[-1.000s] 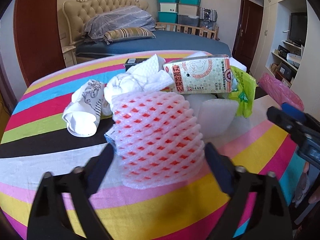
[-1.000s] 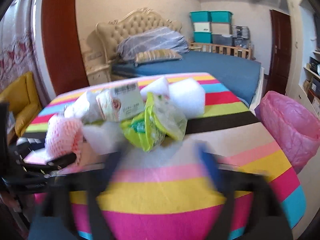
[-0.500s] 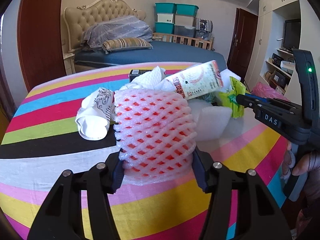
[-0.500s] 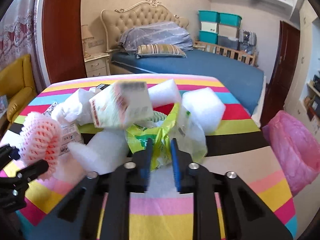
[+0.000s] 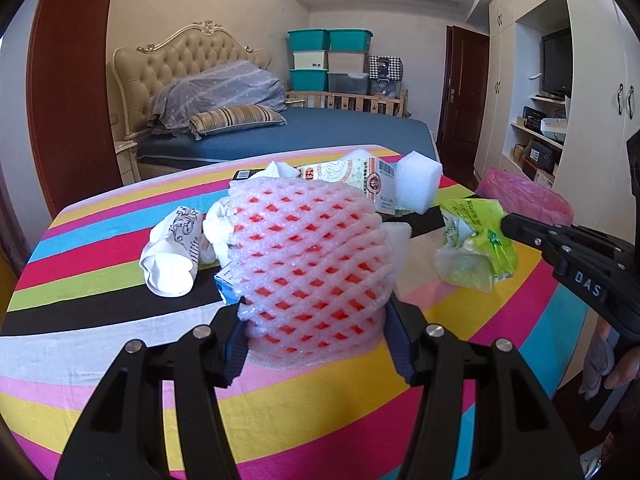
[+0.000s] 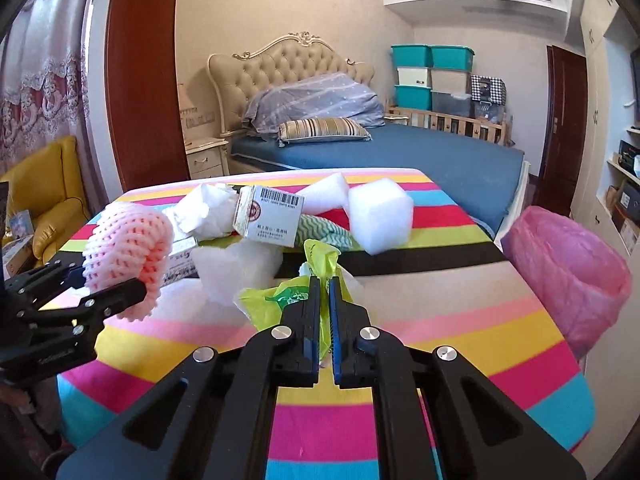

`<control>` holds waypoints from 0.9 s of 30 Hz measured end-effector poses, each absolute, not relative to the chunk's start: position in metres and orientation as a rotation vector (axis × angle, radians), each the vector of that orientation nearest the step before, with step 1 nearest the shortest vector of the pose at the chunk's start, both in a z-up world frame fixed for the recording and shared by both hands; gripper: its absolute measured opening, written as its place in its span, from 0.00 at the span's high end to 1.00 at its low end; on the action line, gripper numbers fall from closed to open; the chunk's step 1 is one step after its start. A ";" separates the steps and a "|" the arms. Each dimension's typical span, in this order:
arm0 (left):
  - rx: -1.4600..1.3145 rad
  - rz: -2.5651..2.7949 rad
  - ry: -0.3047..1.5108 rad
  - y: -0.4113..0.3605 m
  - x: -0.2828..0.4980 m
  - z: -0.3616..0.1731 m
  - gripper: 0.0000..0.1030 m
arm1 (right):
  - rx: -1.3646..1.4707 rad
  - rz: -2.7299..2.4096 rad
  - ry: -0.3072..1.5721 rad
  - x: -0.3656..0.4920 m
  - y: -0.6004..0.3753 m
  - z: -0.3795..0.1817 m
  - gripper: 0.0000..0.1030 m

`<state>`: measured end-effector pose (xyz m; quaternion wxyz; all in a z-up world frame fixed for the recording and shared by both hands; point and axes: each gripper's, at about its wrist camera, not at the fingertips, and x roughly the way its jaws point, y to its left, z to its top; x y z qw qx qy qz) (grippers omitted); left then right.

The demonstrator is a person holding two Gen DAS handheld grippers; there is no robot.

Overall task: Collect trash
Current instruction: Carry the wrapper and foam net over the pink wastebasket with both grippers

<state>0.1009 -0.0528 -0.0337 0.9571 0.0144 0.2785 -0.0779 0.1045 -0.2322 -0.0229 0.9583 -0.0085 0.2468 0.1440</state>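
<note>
- My left claw [image 5: 314,344] is squeezing the pink foam net [image 5: 308,268], one finger on each side. The net is soft and bumpy, shaped like a fat tube, with little diamond holes showing red inside.
- My right claw [image 6: 325,284] is pinching the yellow-green plastic bag [image 6: 280,300] with its fingers nearly pressed together. The bag is thin, shiny and all crinkled up.
- In the left view, the bag [image 5: 476,246] is hanging off the tip of the right claw [image 5: 505,222], above the counter.
- The counter [image 6: 440,344] is wearing a cloth with bright stripes: pink, yellow, blue, black and white.
- More trash is sitting in a pile behind the net: a boxy drink carton [image 6: 270,216] with a barcode, a chunky white foam block [image 6: 380,218], and crumpled white paper [image 6: 208,210].
- A puffy pink trash bag [image 6: 568,276] is standing just beside the counter's right edge.
</note>
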 end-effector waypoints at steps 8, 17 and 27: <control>0.048 -0.179 0.579 -0.060 0.101 -0.039 0.46 | -0.096 0.333 0.581 0.098 -0.225 -0.039 0.84; 0.053 -0.166 0.563 -0.057 0.102 -0.041 0.45 | -0.057 0.310 0.552 0.097 -0.228 -0.026 0.39; 0.075 -0.179 0.548 -0.060 0.098 -0.041 0.45 | -0.047 0.312 0.561 0.121 -0.216 -0.032 0.83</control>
